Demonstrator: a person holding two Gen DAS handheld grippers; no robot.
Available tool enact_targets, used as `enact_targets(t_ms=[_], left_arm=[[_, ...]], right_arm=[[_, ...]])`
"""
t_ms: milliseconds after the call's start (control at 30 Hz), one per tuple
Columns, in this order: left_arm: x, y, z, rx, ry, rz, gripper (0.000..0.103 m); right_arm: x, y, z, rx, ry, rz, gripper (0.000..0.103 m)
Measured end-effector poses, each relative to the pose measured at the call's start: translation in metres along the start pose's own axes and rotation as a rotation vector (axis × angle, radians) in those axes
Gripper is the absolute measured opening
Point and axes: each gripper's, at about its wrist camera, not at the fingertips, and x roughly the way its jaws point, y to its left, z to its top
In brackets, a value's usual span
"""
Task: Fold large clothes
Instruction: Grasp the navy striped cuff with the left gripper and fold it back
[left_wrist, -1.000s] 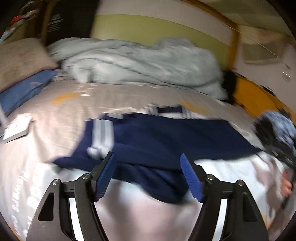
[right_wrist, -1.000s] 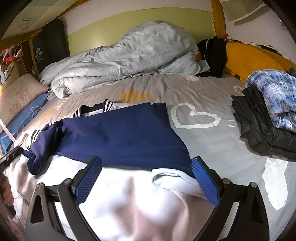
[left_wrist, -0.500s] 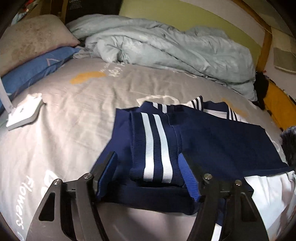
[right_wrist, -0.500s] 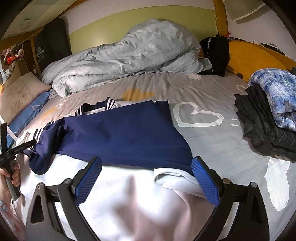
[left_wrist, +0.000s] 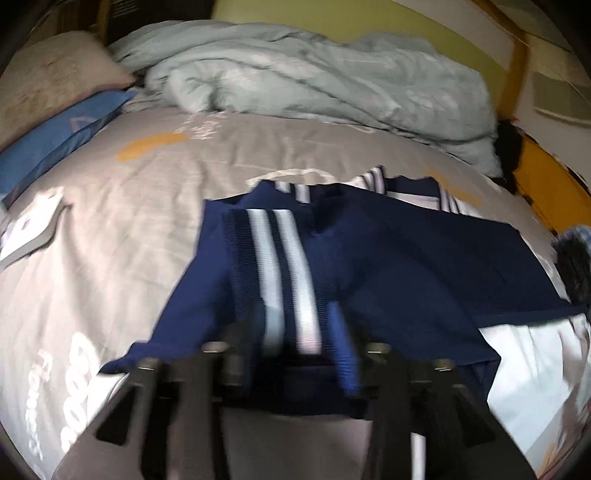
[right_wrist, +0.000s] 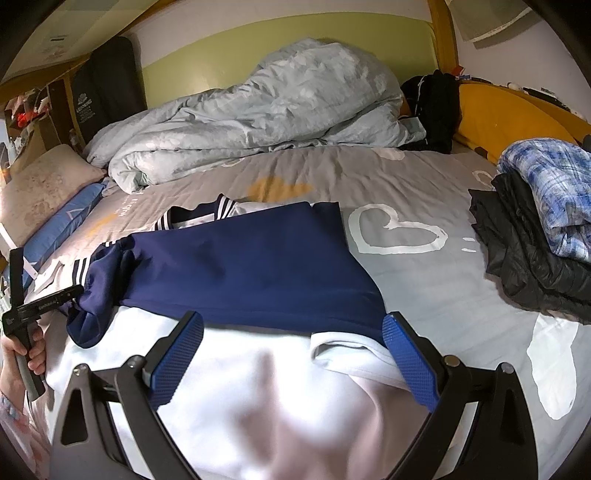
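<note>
Left wrist view — garment: a navy and white sweatshirt (left_wrist: 388, 266) lies spread on the grey printed bedsheet (left_wrist: 122, 229), its striped cuff (left_wrist: 284, 280) running straight back into the tool.
Left wrist view — left gripper (left_wrist: 291, 343): blurred by motion; its blue pads sit close on either side of the cuff, but whether they actually pinch it cannot be told.
Left wrist view — surroundings: a rumpled pale quilt (left_wrist: 314, 77) fills the far side, a blue pillow (left_wrist: 62, 140) under a beige pillow (left_wrist: 48, 81) lies at the left, and a small white item (left_wrist: 29, 229) (too blurred to name) rests on the sheet beside the sleeve.
Left wrist view — room: bare sheet stretches left of the sleeve and between the collar and the quilt.

Right wrist view — right gripper (right_wrist: 291, 358): jaws spread wide, grasping nothing, poised above the white lower half of the sweatshirt (right_wrist: 251, 266).
Right wrist view — obstacles: a plaid shirt (right_wrist: 550, 184) sits on a heap of black clothing (right_wrist: 524, 258) at the right edge, well apart from the sweatshirt; a black bag (right_wrist: 432, 107) leans by a yellow cushion (right_wrist: 502, 114) at the far corner.
Right wrist view — left side: the other tool sits at the far-left sleeve end.
Right wrist view — room: open sheet with a white heart print (right_wrist: 399, 232) lies between the sweatshirt and the heap.
</note>
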Motion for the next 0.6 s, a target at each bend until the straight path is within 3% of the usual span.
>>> enact_targets(t_ms=[167, 267, 367, 467, 600], left_arm=[[-0.013, -0.001, -0.007, -0.014, 0.017, -0.055, 0.073], [-0.008, -0.010, -0.014, 0.031, 0.031, -0.014, 0.077], [0.006, -0.014, -0.018, 0.058, 0.062, 0.009, 0.077], [0.013, 0.004, -0.012, -0.063, 0.077, -0.055, 0.076], [0.014, 0.018, -0.011, -0.131, 0.049, -0.092, 0.061]], right_arm=[[0.000, 0.000, 0.000, 0.003, 0.002, 0.002, 0.097], [0.000, -0.001, 0.002, 0.012, 0.007, 0.007, 0.097], [0.000, -0.001, 0.001, 0.010, 0.011, 0.005, 0.097], [0.000, -0.002, 0.001, 0.011, 0.010, 0.006, 0.097], [0.002, -0.001, 0.000, 0.008, 0.018, 0.004, 0.097]])
